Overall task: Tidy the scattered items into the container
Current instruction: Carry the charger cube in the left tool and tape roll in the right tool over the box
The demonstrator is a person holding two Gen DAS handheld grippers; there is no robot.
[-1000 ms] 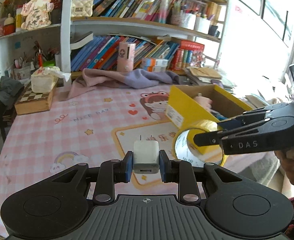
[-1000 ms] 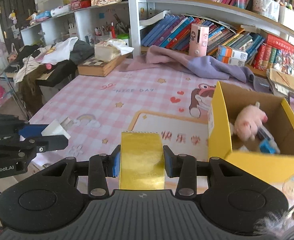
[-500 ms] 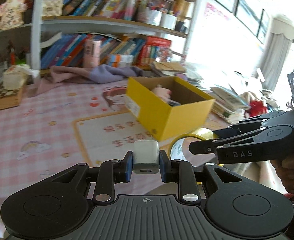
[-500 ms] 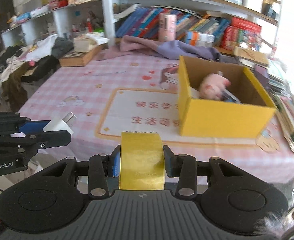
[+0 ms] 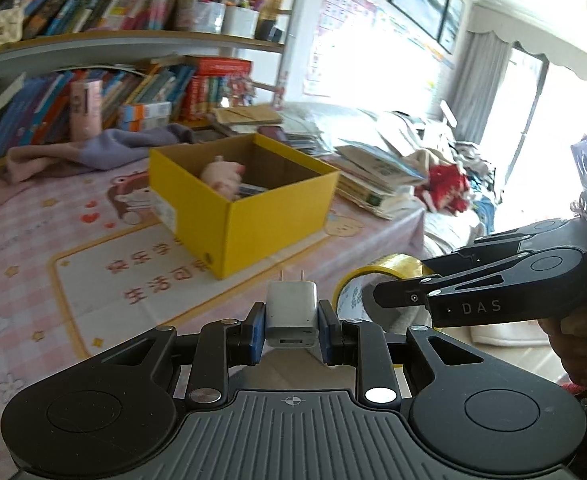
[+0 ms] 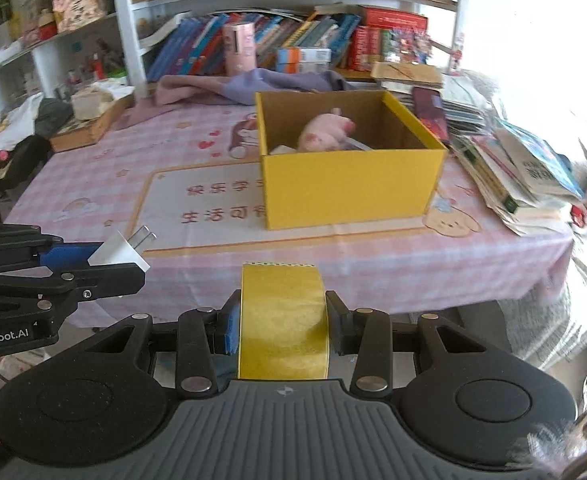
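Note:
My left gripper point(image 5: 291, 330) is shut on a white USB charger plug point(image 5: 292, 312), prongs forward; it also shows in the right wrist view point(image 6: 119, 254) at the left. My right gripper point(image 6: 282, 328) is shut on a roll of yellow tape point(image 6: 283, 320), which shows in the left wrist view point(image 5: 377, 280) at the right. Both are held off the near table edge. The open yellow cardboard box point(image 5: 269, 216) point(image 6: 349, 184) stands on the pink tablecloth ahead, with a pink plush toy point(image 6: 325, 132) and other items inside.
A stack of books and magazines point(image 6: 509, 168) lies right of the box at the table edge. A purple cloth point(image 6: 253, 84) lies behind the box in front of bookshelves point(image 6: 293, 40). A wooden chessboard box with tissues point(image 6: 89, 120) sits at the far left.
Both grippers have pulled back and swung right with their loads; the box now sits farther ahead and more central, with the table's near edge in view.

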